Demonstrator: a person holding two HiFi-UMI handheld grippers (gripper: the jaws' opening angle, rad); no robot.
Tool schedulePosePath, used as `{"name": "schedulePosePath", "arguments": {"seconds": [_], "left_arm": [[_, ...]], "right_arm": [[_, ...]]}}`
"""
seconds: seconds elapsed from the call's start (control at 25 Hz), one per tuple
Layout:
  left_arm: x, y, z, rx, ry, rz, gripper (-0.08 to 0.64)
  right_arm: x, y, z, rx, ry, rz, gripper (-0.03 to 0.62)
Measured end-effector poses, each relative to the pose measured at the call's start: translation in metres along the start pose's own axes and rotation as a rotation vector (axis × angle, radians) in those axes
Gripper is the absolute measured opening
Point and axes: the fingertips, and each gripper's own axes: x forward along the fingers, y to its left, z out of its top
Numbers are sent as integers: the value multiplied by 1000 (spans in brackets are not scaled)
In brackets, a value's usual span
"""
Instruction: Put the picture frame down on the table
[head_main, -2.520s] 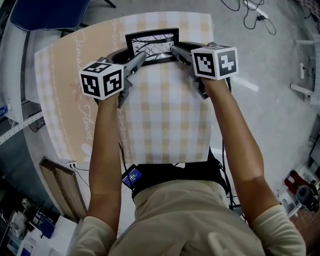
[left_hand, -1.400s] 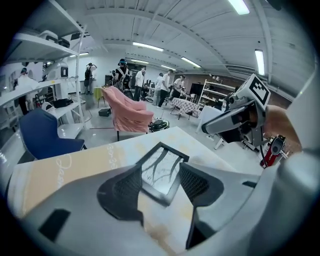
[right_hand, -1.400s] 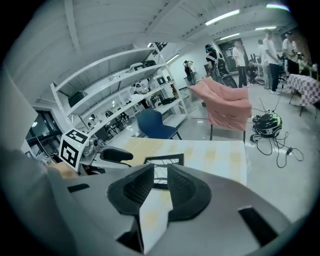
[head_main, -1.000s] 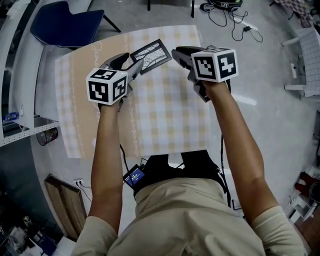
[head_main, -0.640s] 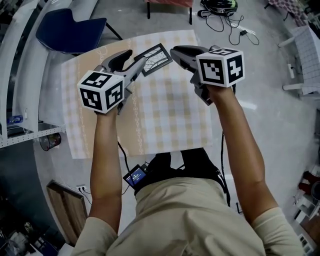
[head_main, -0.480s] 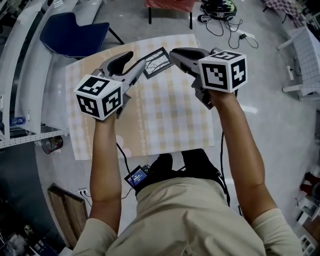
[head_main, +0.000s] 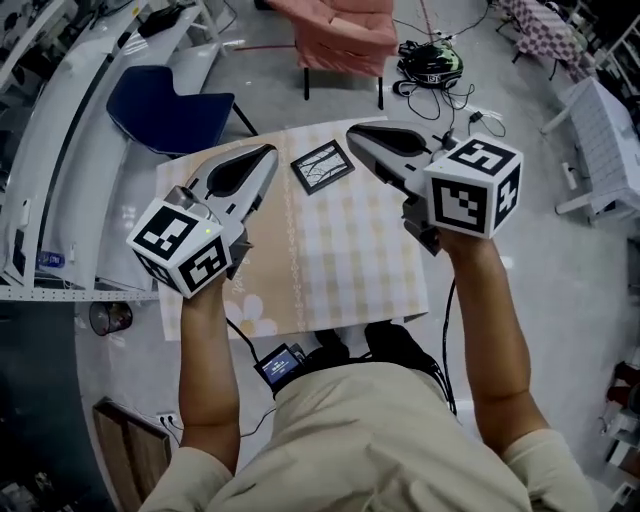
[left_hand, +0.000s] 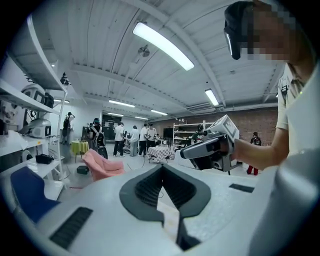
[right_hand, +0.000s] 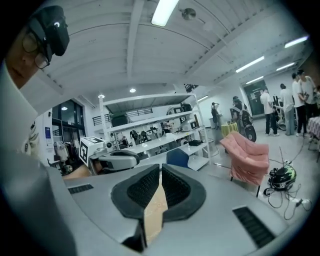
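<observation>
The black picture frame (head_main: 322, 166) lies flat on the checked tablecloth near the far edge of the table (head_main: 330, 270), with nothing touching it. Both grippers hang high above the table and point almost level. My left gripper (head_main: 270, 152) sits left of the frame; its jaws have just been closing and now meet with nothing between them (left_hand: 161, 167). Right of the frame, my right gripper (head_main: 350, 130) also has its jaws together and empty (right_hand: 160, 167). Each gripper view shows the other gripper: the right one (left_hand: 212, 147) and the left one (right_hand: 117, 159).
A blue chair (head_main: 170, 105) stands behind the table's left corner and a pink armchair (head_main: 345, 35) further back. A helmet with cables (head_main: 430, 62) lies on the floor. White shelving (head_main: 40, 150) runs along the left. Several people (left_hand: 120, 140) stand far off.
Both grippers let go of the frame and rose well above the table. The frame went from upright between them to flat on the cloth. The left jaws closed.
</observation>
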Motion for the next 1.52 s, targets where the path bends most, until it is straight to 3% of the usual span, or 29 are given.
{"name": "schedulePosePath", "arguments": {"seconds": [0.28, 0.8, 1.24, 1.52], "left_arm": [[-65, -44, 38, 42, -87, -37, 6], [-125, -73, 70, 117, -160, -26, 6], [-176, -85, 78, 108, -252, 26, 6], [-182, -82, 85, 83, -255, 22, 6]], "right_arm": [[-37, 75, 31, -113, -48, 30, 11], [-66, 149, 65, -289, -59, 87, 3], [-74, 193, 65, -335, -36, 132, 3], [-70, 201, 71, -319, -10, 140, 3]]}}
